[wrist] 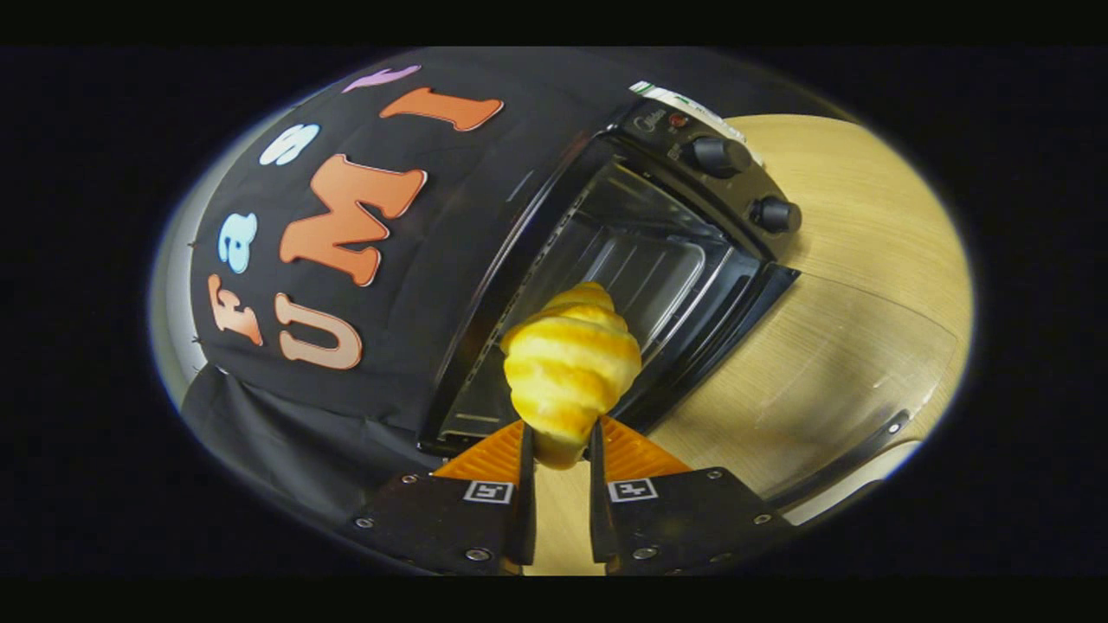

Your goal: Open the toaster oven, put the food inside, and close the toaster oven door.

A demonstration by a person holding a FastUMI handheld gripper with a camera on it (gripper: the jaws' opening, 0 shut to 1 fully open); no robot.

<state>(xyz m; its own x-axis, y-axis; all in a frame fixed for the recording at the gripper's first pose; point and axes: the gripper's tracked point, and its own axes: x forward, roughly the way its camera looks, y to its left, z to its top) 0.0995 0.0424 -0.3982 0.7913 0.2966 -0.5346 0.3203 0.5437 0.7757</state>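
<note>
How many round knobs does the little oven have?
2 knobs on the toaster oven control panel, beyond the croissant the gripper holds: one farther away, one nearer. More may be hidden.

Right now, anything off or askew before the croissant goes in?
Nothing stands out. The tongs are shut on the croissant, held just ahead of the open oven. The door is folded down on the table, and the tray sits inside. No spills or damage visible.
</note>
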